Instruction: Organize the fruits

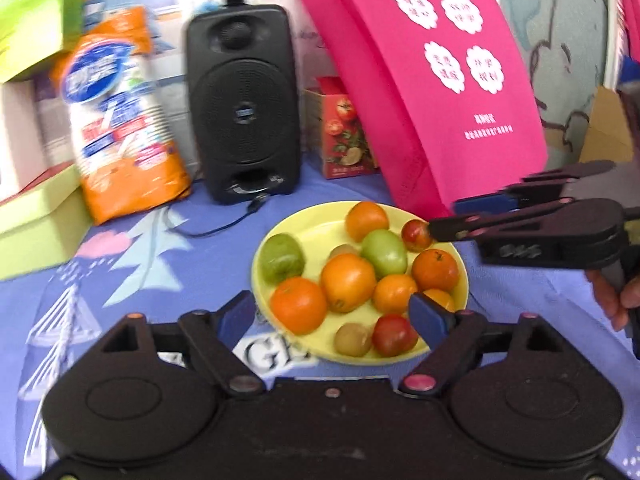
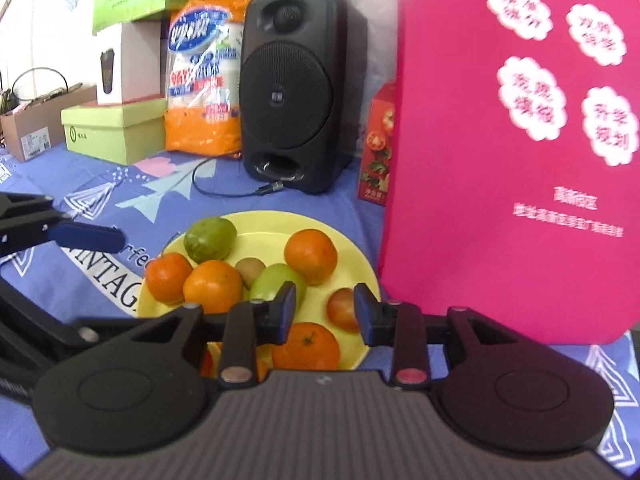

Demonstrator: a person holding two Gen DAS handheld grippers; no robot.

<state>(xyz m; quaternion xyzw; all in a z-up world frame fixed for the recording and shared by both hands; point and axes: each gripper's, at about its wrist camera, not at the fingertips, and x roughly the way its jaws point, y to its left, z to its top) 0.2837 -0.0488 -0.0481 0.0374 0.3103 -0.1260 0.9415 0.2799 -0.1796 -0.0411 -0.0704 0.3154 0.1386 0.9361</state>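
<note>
A yellow plate (image 1: 316, 232) on the blue patterned cloth holds several oranges, green fruits, kiwis and small red tomatoes. My left gripper (image 1: 334, 314) is open and empty, low over the plate's near edge. My right gripper (image 2: 325, 314) is open, its jaws apart around a small red tomato (image 2: 342, 308) at the plate's right side, the right pad close to it. In the left wrist view the right gripper (image 1: 440, 220) comes in from the right with its tips at that tomato (image 1: 416, 235). The plate also shows in the right wrist view (image 2: 260, 236).
A black speaker (image 1: 242, 100) with a trailing cable stands behind the plate. A pink bag (image 1: 432, 80) leans at the right, a red tomato carton (image 1: 344, 136) beside it. An orange-white packet (image 1: 120, 120) and green boxes (image 2: 112, 132) stand at the left.
</note>
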